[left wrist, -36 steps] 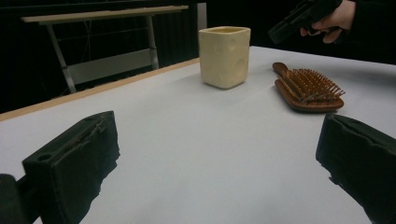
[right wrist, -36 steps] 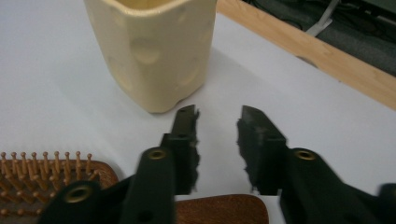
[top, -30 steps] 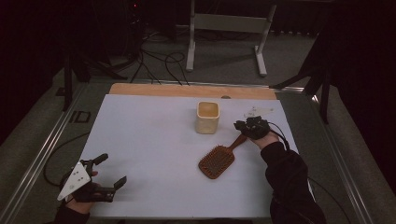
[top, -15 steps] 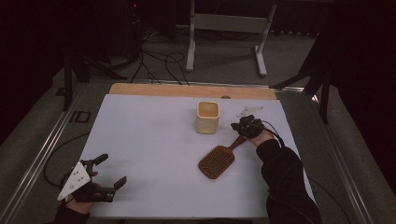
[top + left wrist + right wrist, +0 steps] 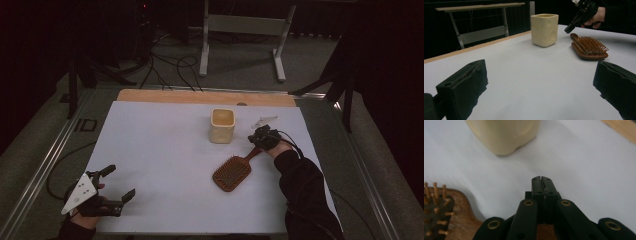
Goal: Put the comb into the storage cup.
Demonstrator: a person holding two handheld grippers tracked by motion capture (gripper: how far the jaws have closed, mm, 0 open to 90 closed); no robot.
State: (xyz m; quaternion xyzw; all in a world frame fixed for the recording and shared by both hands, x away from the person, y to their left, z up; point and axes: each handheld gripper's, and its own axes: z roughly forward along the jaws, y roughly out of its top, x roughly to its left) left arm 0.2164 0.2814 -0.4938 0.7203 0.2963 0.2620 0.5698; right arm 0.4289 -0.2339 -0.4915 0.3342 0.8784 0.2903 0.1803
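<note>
Pinching the hairbrush [image 5: 231,173] handle — right gripper [image 5: 258,141] tilted down, left gripper [image 5: 119,185] fingers spread.

A: Dim room; the white table [image 5: 165,150] catches the only real light, the floor around it falling near black.

B: And sharpness?

A: Grainy from above. In the right gripper view the cup [image 5: 501,135] blurs at close range; soft shadow lies beneath the brush [image 5: 439,215].
</note>
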